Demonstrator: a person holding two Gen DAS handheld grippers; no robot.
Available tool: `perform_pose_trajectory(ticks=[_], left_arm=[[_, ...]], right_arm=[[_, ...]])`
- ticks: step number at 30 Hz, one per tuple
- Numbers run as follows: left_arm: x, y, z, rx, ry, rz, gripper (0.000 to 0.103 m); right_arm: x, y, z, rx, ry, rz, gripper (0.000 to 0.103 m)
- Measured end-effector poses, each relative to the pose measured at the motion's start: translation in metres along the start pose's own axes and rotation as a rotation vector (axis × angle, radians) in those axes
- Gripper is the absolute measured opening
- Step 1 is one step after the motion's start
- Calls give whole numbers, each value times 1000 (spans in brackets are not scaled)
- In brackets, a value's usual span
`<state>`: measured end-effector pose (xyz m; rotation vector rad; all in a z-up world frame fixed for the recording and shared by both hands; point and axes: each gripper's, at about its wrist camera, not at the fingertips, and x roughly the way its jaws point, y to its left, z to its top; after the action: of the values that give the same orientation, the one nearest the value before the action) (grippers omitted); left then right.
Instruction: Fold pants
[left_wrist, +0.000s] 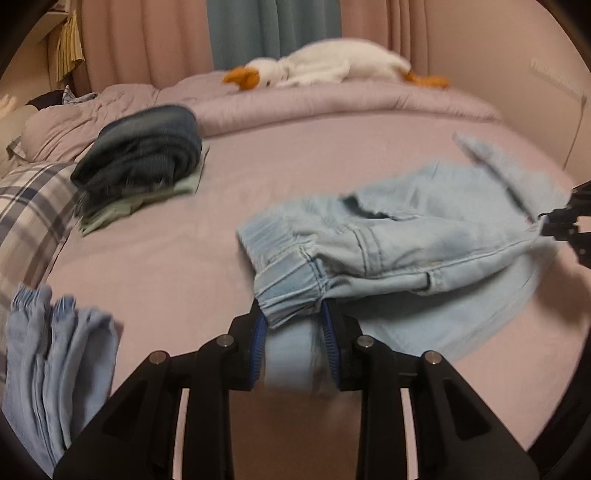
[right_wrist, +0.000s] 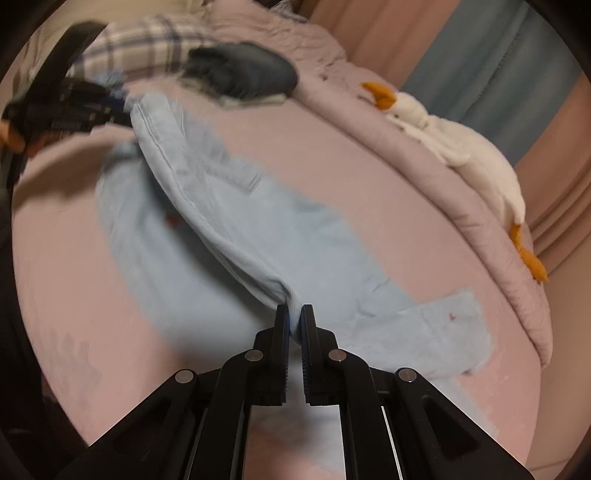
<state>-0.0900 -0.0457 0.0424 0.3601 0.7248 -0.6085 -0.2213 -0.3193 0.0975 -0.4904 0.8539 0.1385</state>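
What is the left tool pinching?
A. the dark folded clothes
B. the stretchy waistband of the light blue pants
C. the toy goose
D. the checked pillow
B: in the left wrist view the left tool has the gathered waistband of the light blue pants between its blue pads, while the toy goose, the dark clothes and the checked pillow lie apart from it on the bed.
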Motion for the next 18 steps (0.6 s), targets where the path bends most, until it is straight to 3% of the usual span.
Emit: perform_pose_trajectory(ticks=[4, 5, 6, 7, 11, 13, 16, 18], left_arm=[[3, 2, -12, -48, 27, 18, 32], [1, 5, -13, -70, 24, 21, 38], [-1, 8, -15, -86, 30, 34, 53], [-3, 11, -16, -111, 46, 66, 59], [-30, 21, -13, -221, -22, 73, 55], [-43, 17, -5, -241, -80, 26, 56], [-47, 3, 17, -241, -122, -53, 56], [-32, -8, 39, -244, -114, -89, 56]], right_arm=[[24, 27, -15, 1, 39, -24, 6], [29, 33, -17, -1, 49, -29, 6], [31, 37, -18, -11, 51, -35, 6], [31, 40, -20, -18, 47, -39, 6], [24, 46, -25, -39, 62, -32, 6], [14, 42, -25, -10, 49, -25, 7], [-12, 27, -20, 134, -49, 20, 11], [-21, 11, -16, 284, -117, 126, 13]])
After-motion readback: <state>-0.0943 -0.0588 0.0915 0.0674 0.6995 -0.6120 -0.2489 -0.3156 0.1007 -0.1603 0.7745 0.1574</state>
